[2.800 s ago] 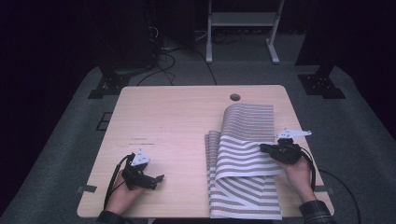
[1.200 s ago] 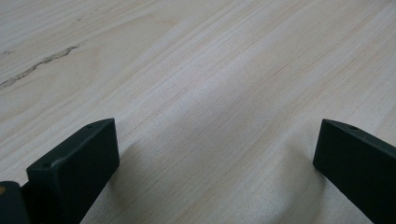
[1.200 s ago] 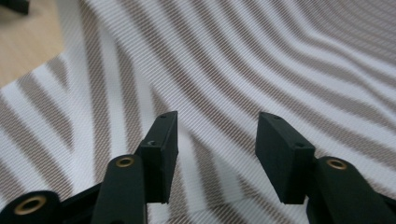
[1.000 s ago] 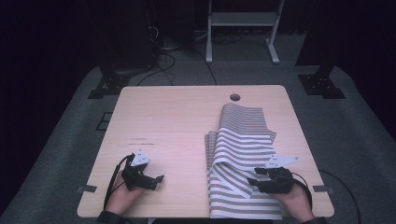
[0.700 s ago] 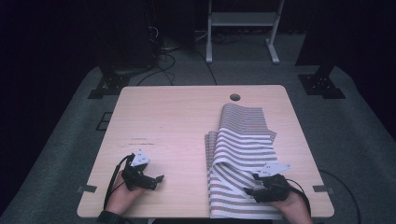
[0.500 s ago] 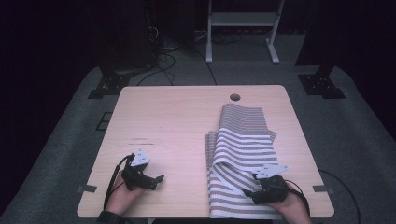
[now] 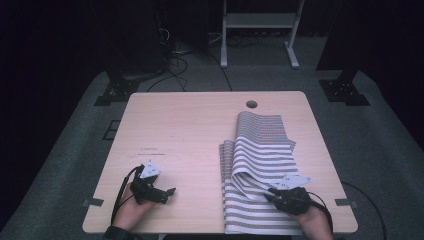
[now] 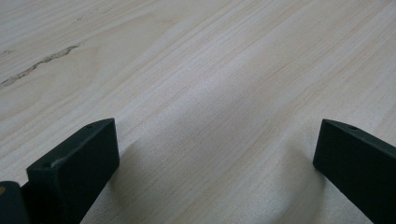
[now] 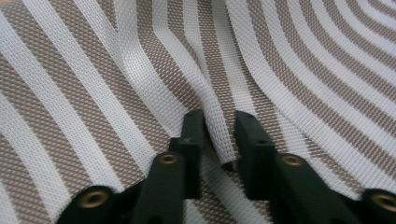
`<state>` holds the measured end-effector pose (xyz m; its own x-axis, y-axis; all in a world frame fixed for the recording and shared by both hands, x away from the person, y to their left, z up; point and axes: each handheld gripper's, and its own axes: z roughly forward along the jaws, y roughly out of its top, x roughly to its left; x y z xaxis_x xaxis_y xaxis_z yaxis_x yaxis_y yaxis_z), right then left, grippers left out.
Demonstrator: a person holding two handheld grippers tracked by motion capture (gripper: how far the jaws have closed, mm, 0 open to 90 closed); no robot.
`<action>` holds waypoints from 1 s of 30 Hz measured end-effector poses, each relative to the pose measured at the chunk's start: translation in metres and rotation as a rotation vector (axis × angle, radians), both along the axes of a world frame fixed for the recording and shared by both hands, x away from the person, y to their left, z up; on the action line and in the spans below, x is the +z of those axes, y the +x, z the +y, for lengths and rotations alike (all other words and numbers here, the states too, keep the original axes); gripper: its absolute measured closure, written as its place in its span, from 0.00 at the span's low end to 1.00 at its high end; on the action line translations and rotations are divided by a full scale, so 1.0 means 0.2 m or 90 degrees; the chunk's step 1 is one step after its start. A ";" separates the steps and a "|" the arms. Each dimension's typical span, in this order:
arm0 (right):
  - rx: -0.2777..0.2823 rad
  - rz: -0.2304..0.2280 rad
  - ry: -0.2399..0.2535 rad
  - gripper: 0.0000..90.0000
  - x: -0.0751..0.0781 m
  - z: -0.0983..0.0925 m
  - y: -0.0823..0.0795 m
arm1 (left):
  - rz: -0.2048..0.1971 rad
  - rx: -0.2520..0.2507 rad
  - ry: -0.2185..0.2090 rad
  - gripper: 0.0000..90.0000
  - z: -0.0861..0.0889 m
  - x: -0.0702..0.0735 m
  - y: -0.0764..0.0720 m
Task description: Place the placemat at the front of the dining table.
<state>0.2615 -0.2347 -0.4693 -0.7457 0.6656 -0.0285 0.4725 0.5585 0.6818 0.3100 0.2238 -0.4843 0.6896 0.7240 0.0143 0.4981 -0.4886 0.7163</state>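
Cloth (image 9: 219,126) edge hidden between jaws

Each black gripper (image 7: 170,191) bears brass screws, a grey plate and a black cable

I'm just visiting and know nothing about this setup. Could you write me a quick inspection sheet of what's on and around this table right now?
Surface: pale wooden table with a round hole near the far edge; faint marks on the left part.
Job's things: striped cloth on the table's right half, partly folded over itself.
Clutter: nothing seen.
Grippers: left gripper rests low over bare wood, jaws wide apart, holding nothing. Right gripper pinches a fold of the cloth's edge between its jaws.
Cables: a black cable loops from the left gripper; another trails off the table's right side.
Surroundings: dark room, grey carpet, white stand and floor wires beyond the table.
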 end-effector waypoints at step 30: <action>-0.055 -0.004 0.088 0.96 0.10 -0.14 0.24 | 0.001 -0.001 0.000 0.00 0.00 0.00 0.00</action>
